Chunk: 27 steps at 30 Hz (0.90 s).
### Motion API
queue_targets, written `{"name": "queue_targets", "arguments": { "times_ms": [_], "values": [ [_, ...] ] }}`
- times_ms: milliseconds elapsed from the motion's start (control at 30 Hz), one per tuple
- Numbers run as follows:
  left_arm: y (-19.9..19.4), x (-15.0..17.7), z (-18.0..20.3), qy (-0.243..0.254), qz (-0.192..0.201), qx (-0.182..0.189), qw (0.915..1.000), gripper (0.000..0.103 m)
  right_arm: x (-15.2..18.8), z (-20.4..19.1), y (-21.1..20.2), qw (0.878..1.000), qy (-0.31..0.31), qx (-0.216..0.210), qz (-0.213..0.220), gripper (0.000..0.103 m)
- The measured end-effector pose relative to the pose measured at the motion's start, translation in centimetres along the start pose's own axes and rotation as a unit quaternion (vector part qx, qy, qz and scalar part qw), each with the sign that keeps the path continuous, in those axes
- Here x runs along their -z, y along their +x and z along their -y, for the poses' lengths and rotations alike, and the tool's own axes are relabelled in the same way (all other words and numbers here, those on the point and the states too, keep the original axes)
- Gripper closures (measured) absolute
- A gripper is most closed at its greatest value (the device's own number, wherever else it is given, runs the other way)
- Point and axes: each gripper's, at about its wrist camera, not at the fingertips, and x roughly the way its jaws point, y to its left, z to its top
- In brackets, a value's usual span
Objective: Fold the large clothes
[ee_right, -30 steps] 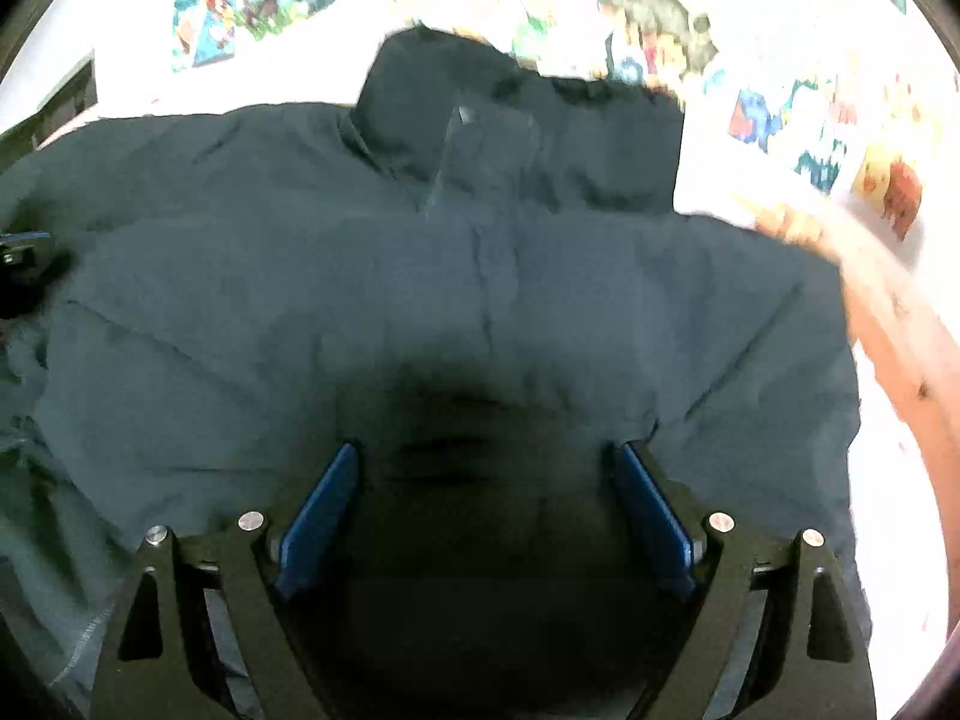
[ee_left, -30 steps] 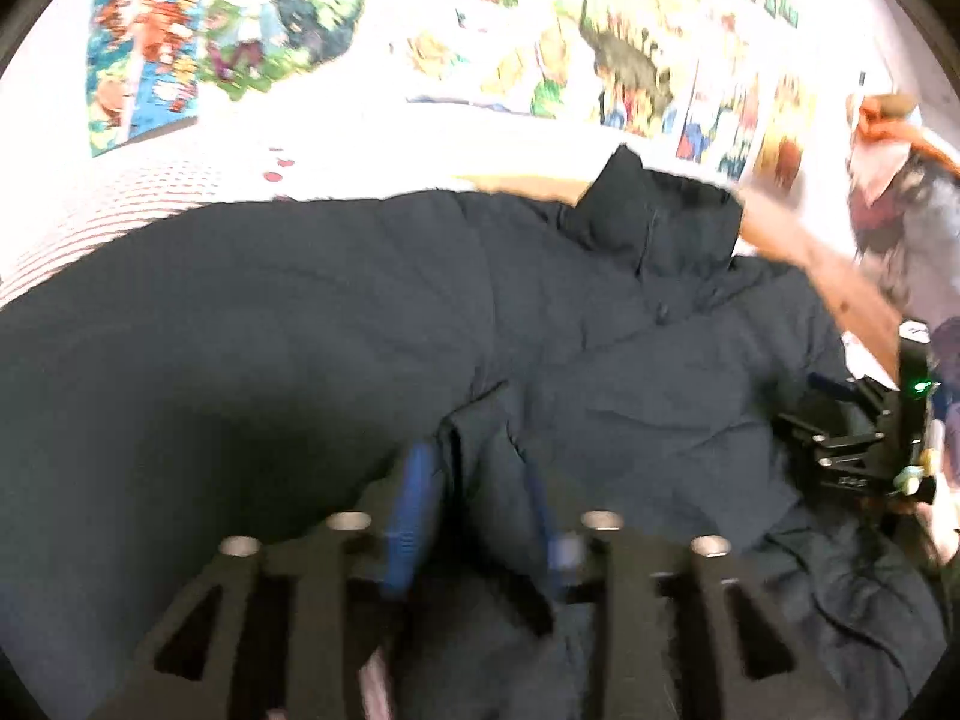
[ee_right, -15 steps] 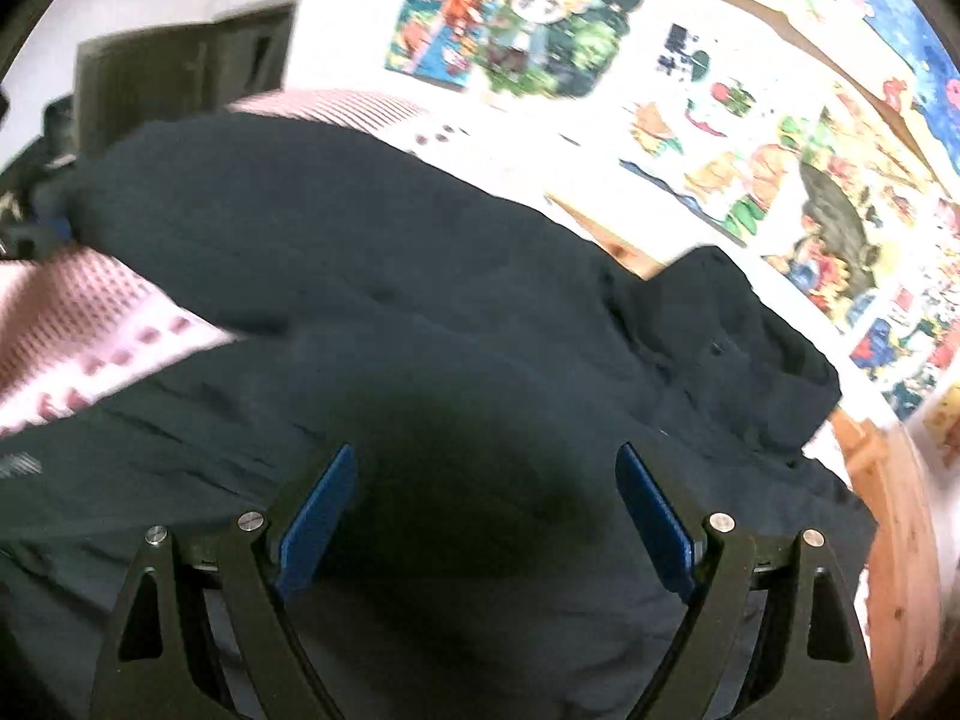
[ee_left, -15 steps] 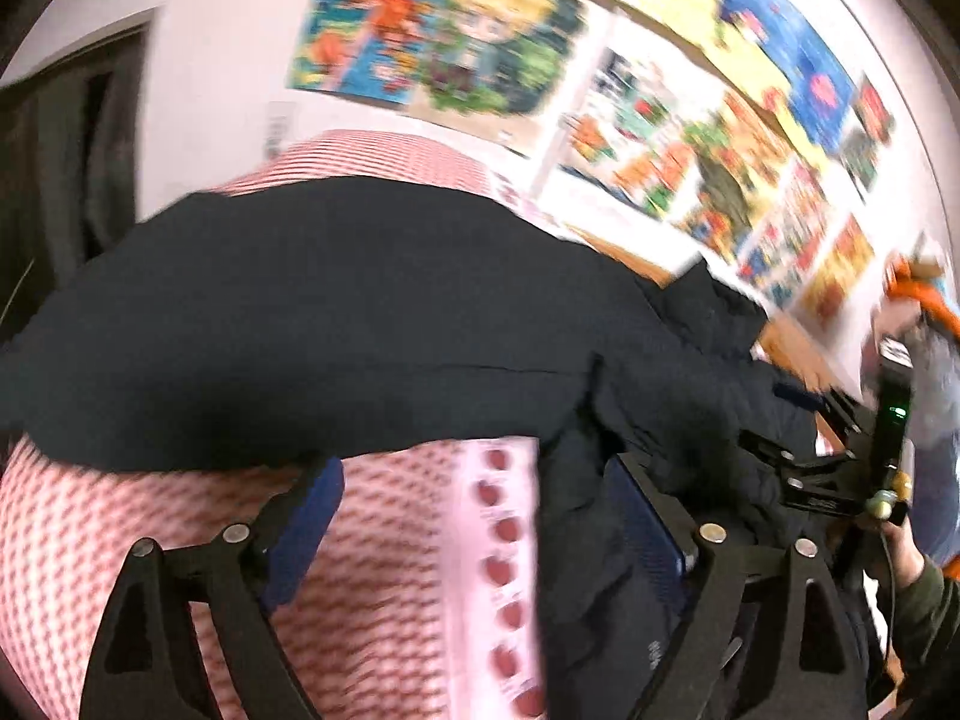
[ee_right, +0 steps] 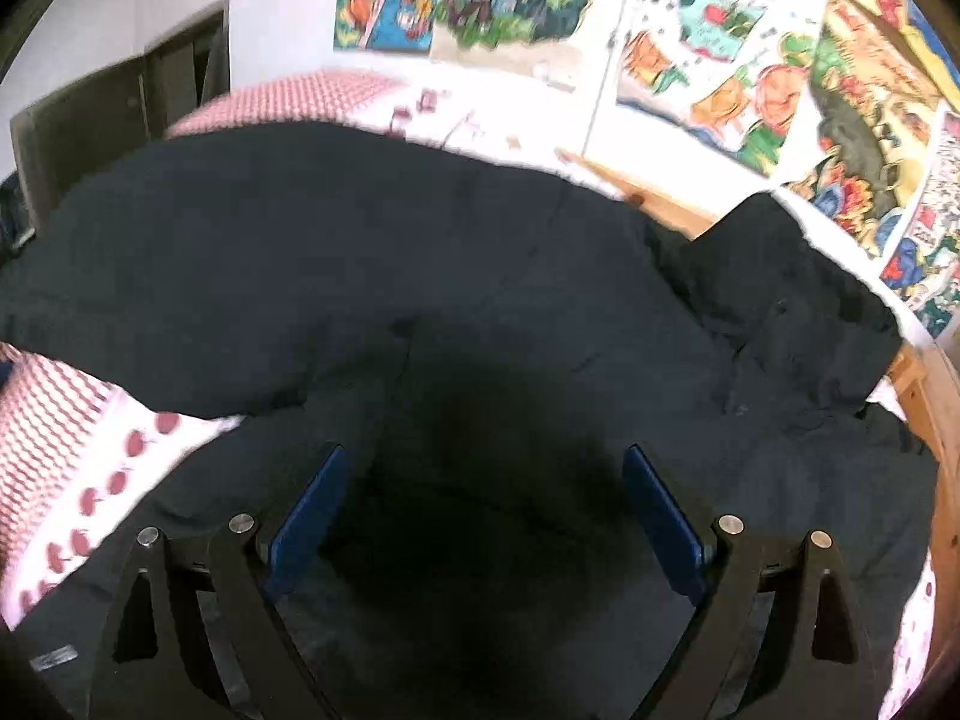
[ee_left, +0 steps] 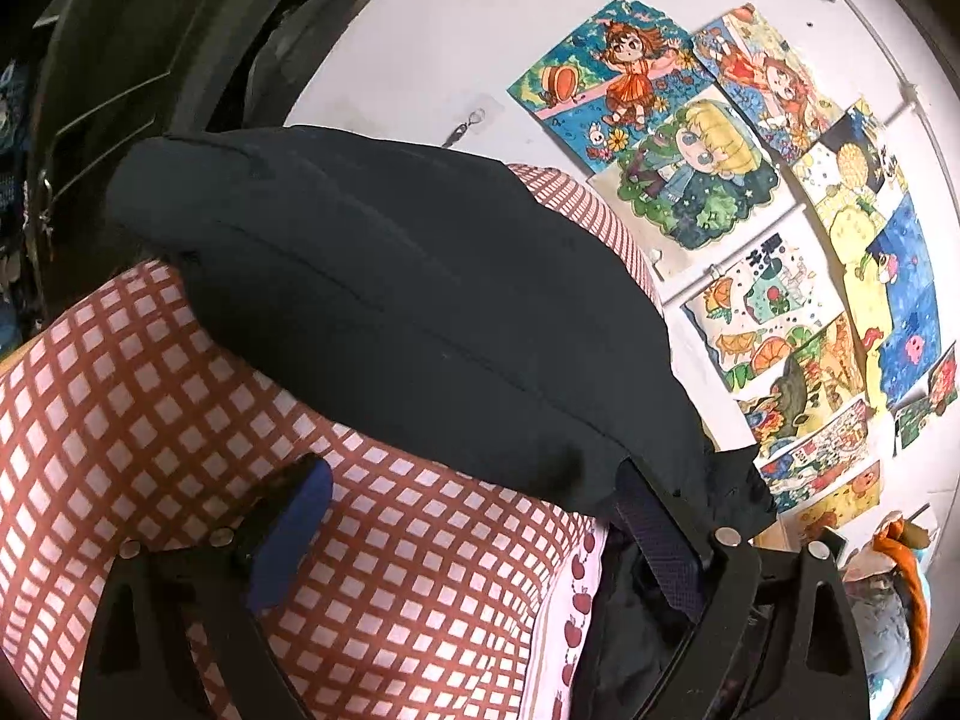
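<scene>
The left gripper (ee_left: pixel 474 516) has its jaws spread wide, having just been opening, with only checked bedding between the blue pads; its right finger (ee_left: pixel 654 534) lies against the dark edge of the jacket (ee_left: pixel 408 312), and whether it touches the cloth I cannot tell. The right gripper (ee_right: pixel 480 504) is likewise spread, its jaws having opened a little further, and hangs over the jacket's body with nothing pinched — the cloth under it falls into deep shadow, so folds and seams there are lost.

The dark padded jacket lies spread on the bed, one sleeve (ee_right: pixel 252 276) stretched out to the left across the red-and-white checked cover (ee_left: pixel 120 420), its collar (ee_right: pixel 786 276) bunched toward the wall. The near part of the jacket is cut off by the bottom of both views. The right wrist view is blurred by motion.

A pale strip with small red apples (ee_left: pixel 576 594) borders the checked cover. A wooden bed frame (ee_right: pixel 924 396) runs along the far side. Bright children's drawings (ee_left: pixel 690 138) crowd the white wall, and a dark wardrobe (ee_right: pixel 120 102) stands at the left.
</scene>
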Motion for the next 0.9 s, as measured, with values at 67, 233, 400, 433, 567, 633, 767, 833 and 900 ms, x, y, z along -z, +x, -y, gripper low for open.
{"name": "queue_targets", "arguments": {
  "times_ms": [67, 233, 400, 433, 567, 633, 767, 833, 900],
  "values": [
    [0.4, -0.1, 0.0, 0.008, 0.0, -0.005, 1.0, 0.005, -0.2, -0.6, 1.3, 1.0, -0.006, -0.001, -0.008, 0.014],
    [0.5, -0.2, -0.6, -0.006, 0.003, -0.002, 1.0, 0.001, 0.8, -1.6, 4.1, 1.0, -0.01, -0.002, -0.021, 0.011],
    [0.8, -0.2, -1.0, -0.012, 0.005, 0.0, 0.9999, 0.001, 2.2, -1.3, 5.8, 1.0, 0.005, -0.014, -0.013, 0.002],
    [0.9, -0.1, -1.1, -0.011, 0.007, 0.004, 0.9999, 0.001, 2.5, -1.3, 6.0, 1.0, 0.011, -0.018, -0.008, 0.002],
    [0.6, -0.2, -1.7, -0.02, 0.021, 0.021, 0.9994, 0.002, 3.6, -1.5, 6.2, 1.0, 0.013, -0.017, 0.015, 0.002],
    [0.3, -0.4, -1.8, -0.032, 0.028, 0.028, 0.9987, 0.004, 3.8, -1.7, 6.2, 1.0, 0.01, -0.013, 0.022, 0.002],
    [-0.6, -0.9, -1.8, -0.043, 0.052, 0.036, 0.9971, 0.032, 4.0, -1.8, 6.1, 0.999, 0.012, -0.015, 0.026, 0.002],
    [-0.9, -1.3, -1.5, -0.032, 0.061, 0.04, 0.9968, 0.048, 4.1, -1.8, 6.1, 0.999, 0.012, -0.015, 0.027, 0.002],
    [-1.4, -1.7, -0.8, -0.006, 0.076, 0.033, 0.9965, 0.065, 4.3, -1.2, 6.1, 0.999, 0.012, -0.016, 0.029, 0.002]
  ]
}}
